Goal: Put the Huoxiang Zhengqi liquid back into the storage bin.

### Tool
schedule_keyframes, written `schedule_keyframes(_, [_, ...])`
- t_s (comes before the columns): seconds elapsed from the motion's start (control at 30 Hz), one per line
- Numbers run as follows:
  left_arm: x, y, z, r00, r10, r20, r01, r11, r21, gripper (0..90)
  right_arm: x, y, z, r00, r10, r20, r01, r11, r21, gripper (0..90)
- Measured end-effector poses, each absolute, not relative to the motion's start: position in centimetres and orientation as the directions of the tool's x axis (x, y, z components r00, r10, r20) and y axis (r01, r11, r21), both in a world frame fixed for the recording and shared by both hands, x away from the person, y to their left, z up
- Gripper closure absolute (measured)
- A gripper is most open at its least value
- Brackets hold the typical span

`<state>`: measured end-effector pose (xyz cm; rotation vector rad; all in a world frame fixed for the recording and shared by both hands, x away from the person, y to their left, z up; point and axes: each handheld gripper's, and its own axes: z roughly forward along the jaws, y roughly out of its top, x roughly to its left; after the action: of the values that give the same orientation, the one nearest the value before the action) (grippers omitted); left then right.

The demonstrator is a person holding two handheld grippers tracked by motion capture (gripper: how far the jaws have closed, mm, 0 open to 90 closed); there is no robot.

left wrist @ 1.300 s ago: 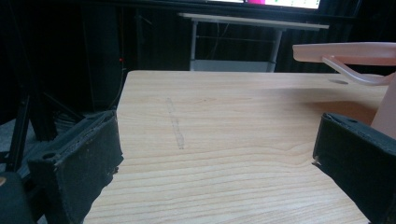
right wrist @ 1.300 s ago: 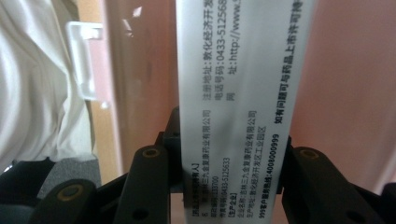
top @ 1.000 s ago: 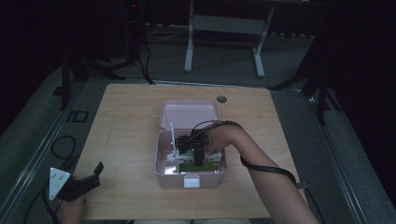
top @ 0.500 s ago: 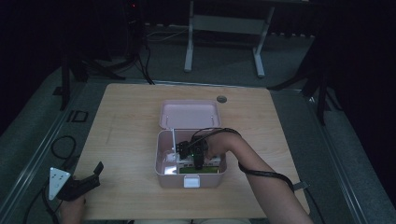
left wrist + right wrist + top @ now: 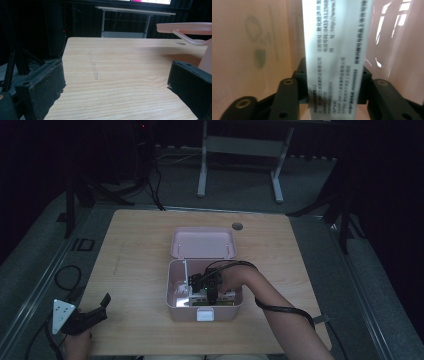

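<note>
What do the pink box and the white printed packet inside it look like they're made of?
Pink box: likely moulded plastic, smooth and glossy; its inner walls carry window-like reflections. White packet: seemingly thin printed card or paper, matte, flat-faced, with black text.

The left gripper [image 5: 117, 90] sits low over a pale wooden table [image 5: 120, 65], its two black jaws standing wide apart with nothing between them. A faint grey smudge [image 5: 93, 66] runs along the wood grain ahead. At the right edge, part of a pink box [image 5: 206, 58] stands on the table, its pink lid [image 5: 185, 27] jutting out above. Beyond the table's far edge, a white metal frame [image 5: 125, 21] stands in the dark.
</note>
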<state>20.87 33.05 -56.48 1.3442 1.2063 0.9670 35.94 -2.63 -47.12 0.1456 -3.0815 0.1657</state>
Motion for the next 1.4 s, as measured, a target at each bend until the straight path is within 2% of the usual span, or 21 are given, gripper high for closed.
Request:
schedule_keyframes(0.23, [20.9,33.0,-56.5,0.169,0.983,-0.07,0.145,0.045,0.988,1.0,36.0,-2.8,-44.7,-0.995,-0.089,0.043,-0.092,0.992,-0.084,46.8])
schedule_keyframes(0.47, [20.9,33.0,-56.5,0.169,0.983,-0.07,0.145,0.045,0.988,1.0,36.2,-3.7,-41.9,-0.997,-0.074,0.032,-0.074,0.997,-0.011,35.8])
schedule_keyframes(0.7, [20.9,33.0,-56.5,0.168,0.983,-0.071,0.144,0.047,0.989,1.0,36.6,-5.5,-39.4,-0.997,-0.06,0.038,-0.056,0.995,0.08,18.1])
schedule_keyframes(0.9, [20.9,33.1,-56.5,0.167,0.984,-0.068,0.142,0.044,0.989,1.0,37.3,-7.7,-37.6,-1.0,-0.02,-0.021,-0.023,0.987,0.159,16.0])
schedule_keyframes(1.1, [20.8,33.0,-56.5,0.167,0.983,-0.072,0.138,0.049,0.989,1.0,38.1,-10.4,-36.2,-0.999,0.035,-0.022,0.029,0.972,0.231,14.6])
schedule_keyframes(1.4, [20.9,33.1,-56.5,0.167,0.983,-0.071,0.143,0.048,0.989,1.0,39.0,-14.8,-36.1,-0.99,0.139,-0.039,0.124,0.958,0.258,14.9])
